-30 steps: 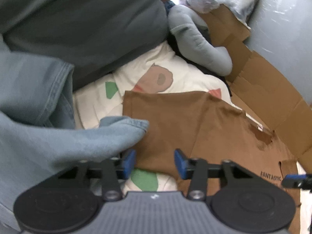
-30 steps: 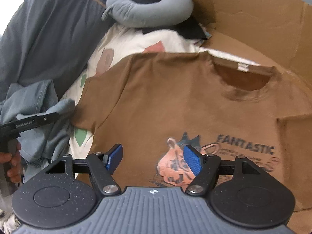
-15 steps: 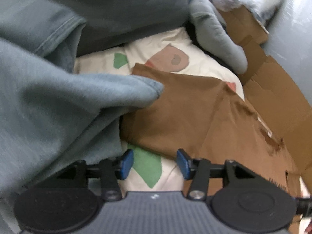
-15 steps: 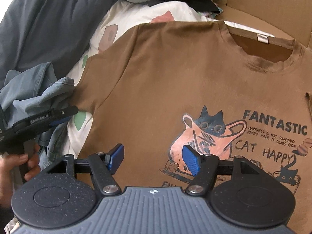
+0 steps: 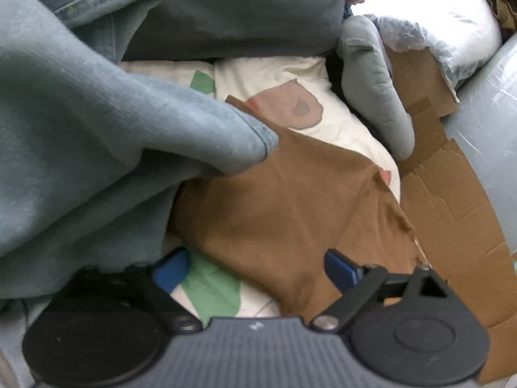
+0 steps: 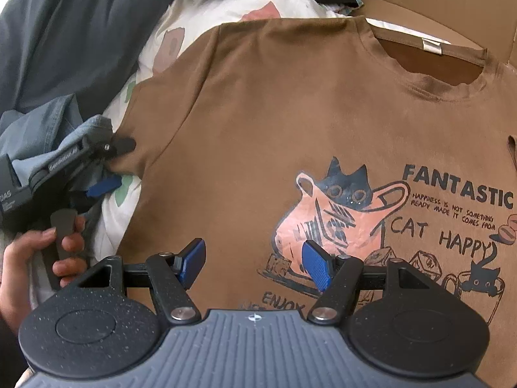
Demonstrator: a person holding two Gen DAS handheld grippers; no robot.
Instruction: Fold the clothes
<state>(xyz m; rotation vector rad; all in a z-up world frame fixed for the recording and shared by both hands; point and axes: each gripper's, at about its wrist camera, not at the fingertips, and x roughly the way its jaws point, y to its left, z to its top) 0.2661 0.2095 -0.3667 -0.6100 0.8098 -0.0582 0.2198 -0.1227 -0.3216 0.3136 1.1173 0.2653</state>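
The left gripper has its jaws wide apart around the sleeve edge of the brown T-shirt. The right gripper has its jaws apart too, over the cat picture. The shirt lies flat on a white bedsheet and cardboard. Blue jeans sit beside the sleeve.

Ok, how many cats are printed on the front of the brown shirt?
2 visible. One black cat peeks from the pink pitcher at mid-chest; a smaller black cat sits in a cup at the lower right. The right gripper covers the print's lower part, so more may be hidden.
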